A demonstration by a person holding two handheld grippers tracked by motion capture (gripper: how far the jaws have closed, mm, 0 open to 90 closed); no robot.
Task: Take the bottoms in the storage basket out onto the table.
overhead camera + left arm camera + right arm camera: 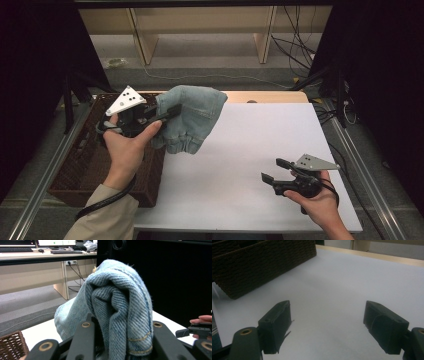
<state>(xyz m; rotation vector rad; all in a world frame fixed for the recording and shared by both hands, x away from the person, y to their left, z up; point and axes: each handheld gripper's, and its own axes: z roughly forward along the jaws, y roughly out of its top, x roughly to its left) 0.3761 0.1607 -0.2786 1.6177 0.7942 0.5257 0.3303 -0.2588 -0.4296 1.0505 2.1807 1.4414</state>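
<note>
- Left gripper (pixel 167 112) is up off the table, its black jaws clamped tight on a bunched piece of pale blue denim cloth (pixel 192 117); from the left gripper view the folded denim (pixel 120 307) bulges up right between those jaws, yellow stitching showing.
- The cloth hangs in the air just beside the dark brown woven wicker basket (pixel 85 165), over the basket's far right corner and the edge of the white table surface (pixel 250 150).
- What lies inside the basket can't be made out; its interior is dark and partly behind the left hand (pixel 127 145).
- Right gripper (pixel 275 170) hovers low over the white surface, well apart from the basket, jaws spread wide with nothing between them.
- In the right gripper view, the basket's woven wall (pixel 262 262) stands at the upper left.
</note>
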